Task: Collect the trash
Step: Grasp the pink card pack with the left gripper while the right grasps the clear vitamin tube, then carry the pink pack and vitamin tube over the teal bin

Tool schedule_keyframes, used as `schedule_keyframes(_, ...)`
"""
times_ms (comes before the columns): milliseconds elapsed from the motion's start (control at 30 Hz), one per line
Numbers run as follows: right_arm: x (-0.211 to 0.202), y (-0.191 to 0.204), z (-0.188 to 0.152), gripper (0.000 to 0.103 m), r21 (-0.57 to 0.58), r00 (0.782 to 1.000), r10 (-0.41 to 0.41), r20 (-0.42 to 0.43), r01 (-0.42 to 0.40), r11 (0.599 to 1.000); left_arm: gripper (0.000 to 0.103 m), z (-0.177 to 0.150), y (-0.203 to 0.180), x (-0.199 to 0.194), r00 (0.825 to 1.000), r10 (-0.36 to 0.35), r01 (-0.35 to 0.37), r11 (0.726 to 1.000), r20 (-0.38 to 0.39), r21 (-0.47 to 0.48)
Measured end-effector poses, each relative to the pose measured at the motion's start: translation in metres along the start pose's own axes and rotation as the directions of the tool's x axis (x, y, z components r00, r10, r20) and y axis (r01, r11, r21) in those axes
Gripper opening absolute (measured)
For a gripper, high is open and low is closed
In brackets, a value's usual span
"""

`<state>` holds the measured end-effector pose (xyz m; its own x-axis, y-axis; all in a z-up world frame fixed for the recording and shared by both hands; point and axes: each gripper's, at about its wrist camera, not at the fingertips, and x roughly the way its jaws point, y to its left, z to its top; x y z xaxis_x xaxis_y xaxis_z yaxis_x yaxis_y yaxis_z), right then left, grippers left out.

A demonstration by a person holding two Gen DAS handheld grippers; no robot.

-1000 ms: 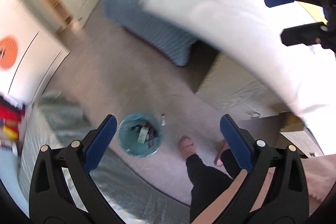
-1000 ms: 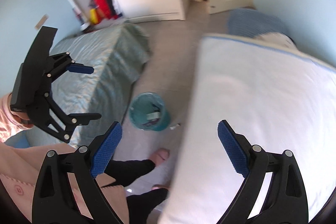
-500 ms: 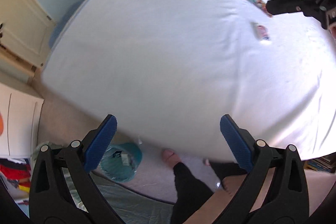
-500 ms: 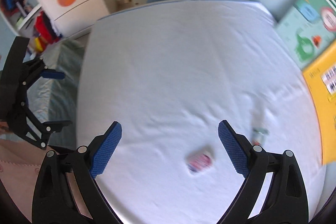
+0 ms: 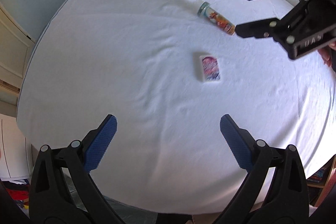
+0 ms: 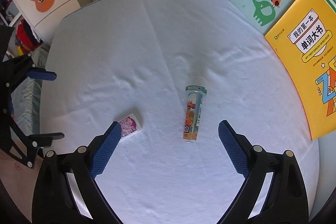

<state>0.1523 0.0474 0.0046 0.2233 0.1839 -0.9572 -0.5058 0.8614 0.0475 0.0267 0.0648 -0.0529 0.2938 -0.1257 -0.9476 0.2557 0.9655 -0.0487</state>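
trash is seen lying uncollected in the left wrist view: two pieces rest on the white bed sheet [image 5: 117, 60], and neither is gripped. a small flat packet [image 5: 209, 69], white-edged with a pink and purple print, lies near the middle of the sheet, well ahead of the left gripper [image 5: 168, 129], whose blue-padded jaws are held wide apart with nothing between them. further off, a slim printed tube [image 5: 216, 18] with a pale cap lies on its side, apart from the packet. the right gripper [image 5: 250, 12] is seen at the upper right, its jaws spread and its lower finger tip just beside the tube's far end; contact cannot be told. no bin is visible, so it is judged that both pickups and the drop-offs are left to do.

in the right wrist view, the tube [image 6: 194, 113] is shown lying lengthwise between the parted jaws of the right gripper [image 6: 170, 140], slightly ahead of the pads, its cap pointing away and a cartoon label and barcode visible. the packet [image 6: 129, 126] lies to the left, partly hidden behind the left blue pad. the left gripper [image 6: 49, 106] is seen at the left edge, also spread. two children's books [image 6: 294, 39] are propped along the bed's right side and are not judged to be trash.
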Motion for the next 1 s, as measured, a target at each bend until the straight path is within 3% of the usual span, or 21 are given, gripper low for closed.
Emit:
schedule_keyframes(100, 0.006, -0.008, -0.004, 0.092, -0.014, 1.0, 0.008, -0.003, -0.008, 1.0, 0.096, 0.012, -0.009, 0.009, 1.0, 0.025, -0.025, 1.0, -0.002, 0.0)
schedule_keyframes(467, 0.033, -0.033, -0.008, 0.091, -0.032, 0.999, 0.041, -0.006, -0.041, 0.999, 0.094, 0.04, -0.032, 0.041, 1.0, 0.001, -0.001, 0.999, -0.012, -0.045)
schedule_keyframes(667, 0.045, -0.043, -0.007, 0.087, -0.01, 0.998, 0.056, 0.013, -0.056, 0.998, 0.07, 0.046, -0.04, 0.06, 0.999, 0.003, -0.005, 0.999, -0.04, -0.037)
schedule_keyframes(733, 0.053, -0.046, -0.007, 0.063, 0.008, 0.998, 0.06, -0.002, -0.06, 0.998, 0.061, 0.047, -0.041, 0.066, 0.999, -0.001, -0.001, 1.0, -0.046, -0.031)
schedule_keyframes(800, 0.06, -0.047, -0.008, 0.052, 0.017, 0.997, 0.069, -0.02, -0.068, 0.998, 0.055, 0.048, -0.045, 0.065, 1.0, 0.006, -0.006, 1.0, -0.019, -0.009)
schedule_keyframes(833, 0.062, -0.046, -0.009, 0.039, 0.011, 0.998, 0.056, -0.022, -0.056, 0.998, 0.04, 0.047, -0.045, 0.063, 1.0, -0.003, 0.003, 1.0, -0.008, -0.007)
schedule_keyframes(867, 0.062, -0.045, -0.009, 0.033, 0.003, 0.999, 0.041, -0.017, -0.041, 0.999, 0.027, 0.047, -0.045, 0.062, 1.0, -0.007, 0.007, 1.0, 0.0, -0.005)
schedule_keyframes(900, 0.06, -0.046, -0.009, 0.022, 0.001, 0.999, 0.039, -0.012, -0.039, 0.999, 0.027, 0.046, -0.045, 0.06, 1.0, -0.011, 0.011, 1.0, 0.0, -0.004)
schedule_keyframes(1000, 0.053, -0.052, -0.007, 0.021, 0.029, 0.999, 0.045, -0.001, -0.045, 0.999, 0.027, 0.043, -0.041, 0.057, 1.0, -0.027, 0.027, 1.0, -0.005, -0.013)
